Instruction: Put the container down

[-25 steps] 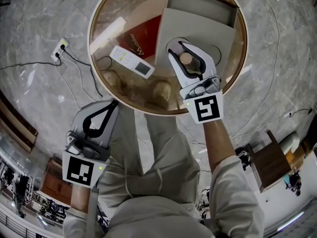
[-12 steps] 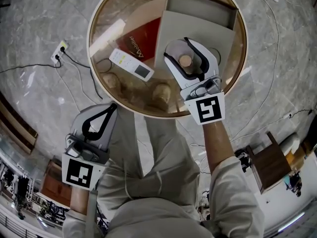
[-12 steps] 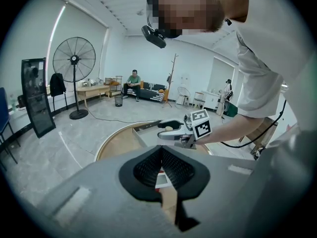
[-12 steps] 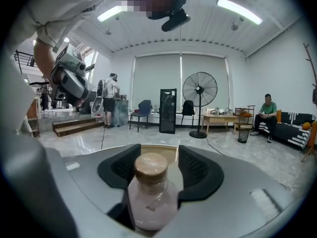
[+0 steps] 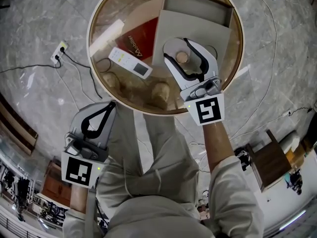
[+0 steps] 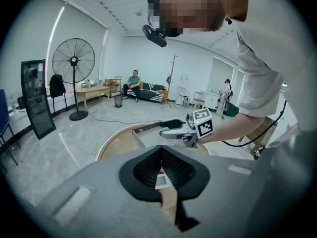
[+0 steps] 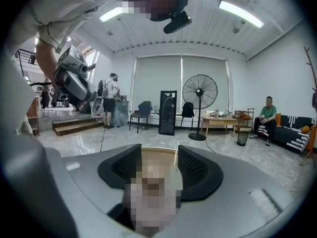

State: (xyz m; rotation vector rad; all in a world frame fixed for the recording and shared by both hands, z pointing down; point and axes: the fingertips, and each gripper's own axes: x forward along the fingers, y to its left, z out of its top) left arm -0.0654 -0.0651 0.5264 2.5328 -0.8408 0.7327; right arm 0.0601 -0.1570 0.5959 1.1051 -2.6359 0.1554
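A small clear container with a cork lid stands on the grey sheet of the round glass table. My right gripper reaches over the table with the container between its jaws. Those jaws are opening, and both white fingers stand clear of the lid. The left gripper view shows the same gripper low over the table. In the right gripper view the space between the pads is covered. My left gripper hangs off the table beside the person's leg, its tips together on nothing.
On the table lie a red book, a white remote and an open grey box. A power strip and cables lie on the marble floor at the left. A chair stands at the lower right.
The right jaws have spread apart and let go of the container's lid. The left gripper has stayed where it was.
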